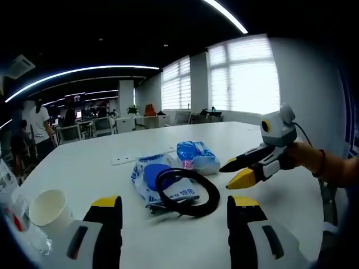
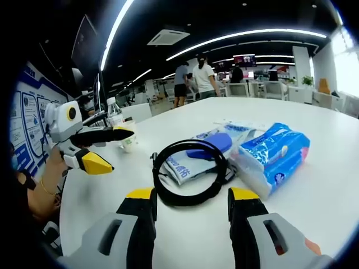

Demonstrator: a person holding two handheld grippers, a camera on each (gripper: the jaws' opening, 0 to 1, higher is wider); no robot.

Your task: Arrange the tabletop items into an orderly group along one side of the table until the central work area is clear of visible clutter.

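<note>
On the white counter, a black cable loop lies touching a blue-and-white packet. A blue tissue pack sits just beside. Both the left gripper and the right gripper hold their fingers apart, empty.

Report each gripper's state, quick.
Left gripper: open, holding nothing.
Right gripper: open, holding nothing, just short of the black cable loop.

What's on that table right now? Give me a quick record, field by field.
surface: white table
centre: black cable coiled on a blue-and-white pouch
beside it: blue tissue pack
edge: paper cup, next to a plastic bottle
left gripper: jaws open, empty, facing the cable
right gripper: jaws open, empty, facing the cable from the opposite side
background: office with people standing
</note>
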